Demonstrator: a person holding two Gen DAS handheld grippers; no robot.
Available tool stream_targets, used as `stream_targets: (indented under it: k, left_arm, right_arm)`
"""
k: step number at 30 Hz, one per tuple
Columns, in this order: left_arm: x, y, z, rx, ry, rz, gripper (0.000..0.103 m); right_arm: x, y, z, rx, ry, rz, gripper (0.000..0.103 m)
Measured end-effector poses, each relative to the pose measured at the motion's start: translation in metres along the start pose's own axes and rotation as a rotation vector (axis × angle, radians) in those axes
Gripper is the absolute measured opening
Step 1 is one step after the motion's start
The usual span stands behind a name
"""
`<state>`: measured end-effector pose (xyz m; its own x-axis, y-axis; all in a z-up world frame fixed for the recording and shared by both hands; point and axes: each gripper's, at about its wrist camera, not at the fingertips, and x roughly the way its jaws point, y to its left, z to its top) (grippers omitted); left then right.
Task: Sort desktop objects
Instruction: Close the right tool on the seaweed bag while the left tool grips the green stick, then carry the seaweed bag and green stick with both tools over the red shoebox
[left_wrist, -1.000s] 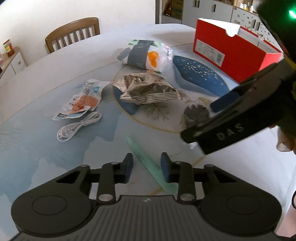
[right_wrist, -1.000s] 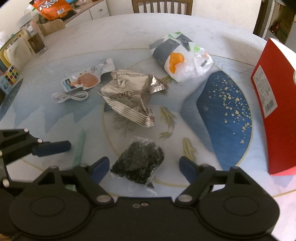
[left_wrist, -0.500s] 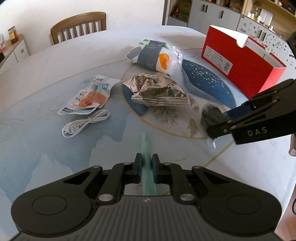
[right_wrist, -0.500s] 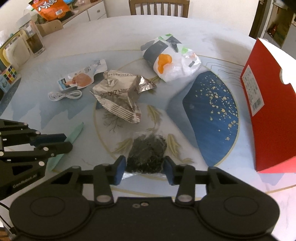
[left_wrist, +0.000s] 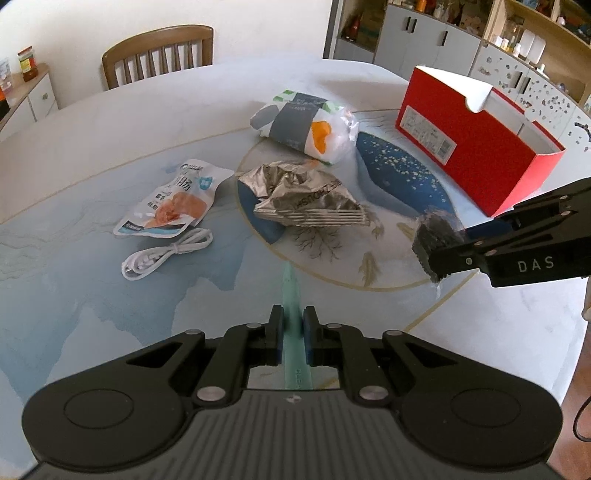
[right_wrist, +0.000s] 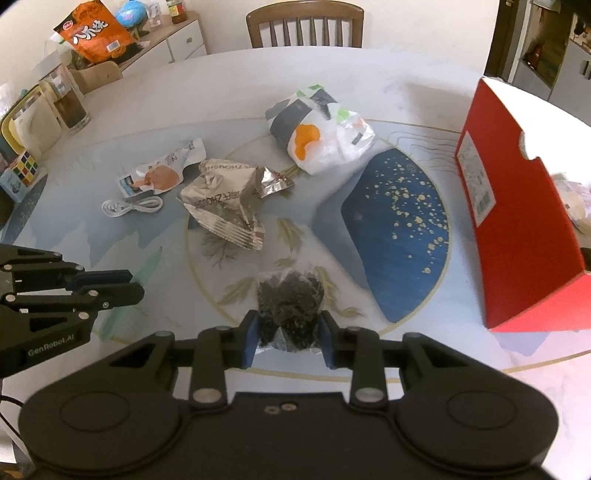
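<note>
Both tongs pointed steeply down at the worktop (left_wrist: 74, 122). The left tongs (left_wrist: 293, 325) were pressed onto a flat pale-green strip (left_wrist: 291, 295) that ran forward from between their pads. The right tongs (right_wrist: 288, 332) pinched a clear packet of dark bits (right_wrist: 290, 306), which looked slightly lifted off the worktop.

Ahead of both lay a crumpled foil bag (left_wrist: 306, 199), a white cable (left_wrist: 166, 254) and a printed pouch (left_wrist: 170, 203); a white bundle (right_wrist: 321, 136) sat farther off.

The left view alone showed into the top of the red box (left_wrist: 476, 144), far right of its tongs. The right view alone showed a sideboard with an orange snack bag (right_wrist: 92, 33) and a puzzle cube (right_wrist: 24, 171), far left.
</note>
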<state>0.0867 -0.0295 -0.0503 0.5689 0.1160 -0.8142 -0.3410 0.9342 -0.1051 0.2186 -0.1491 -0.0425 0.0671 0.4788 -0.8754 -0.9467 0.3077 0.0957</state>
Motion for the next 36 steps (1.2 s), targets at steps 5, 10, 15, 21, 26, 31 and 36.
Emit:
stream_targets:
  k: [5, 10, 15, 21, 26, 31, 36]
  left_arm:
    - [-0.006, -0.008, 0.005, 0.003, -0.013, -0.013, 0.01]
    - [-0.012, -0.02, 0.013, 0.027, -0.029, -0.019, 0.01]
    - [-0.019, -0.034, 0.023, 0.046, -0.048, -0.025, 0.01]
    - [-0.022, -0.052, 0.037, 0.067, -0.07, -0.025, 0.01]
    - [-0.026, -0.071, 0.052, 0.084, -0.086, -0.042, 0.01]
    - [-0.029, -0.092, 0.069, 0.1, -0.104, -0.061, 0.01]
    - [-0.027, -0.116, 0.088, 0.121, -0.116, -0.076, 0.01]
  right_arm:
    - [-0.013, -0.006, -0.003, 0.016, -0.012, 0.003, 0.033]
    - [-0.027, -0.015, -0.007, 0.029, -0.025, 0.006, 0.033]
    - [-0.046, -0.025, -0.008, 0.037, -0.052, 0.022, 0.033]
    - [-0.069, -0.041, -0.006, 0.045, -0.087, 0.022, 0.033]
    - [-0.087, -0.061, -0.005, 0.061, -0.106, 0.017, 0.033]
    - [-0.1, -0.086, -0.004, 0.078, -0.118, 0.025, 0.033]
    - [-0.109, -0.112, 0.0, 0.102, -0.131, 0.037, 0.033]
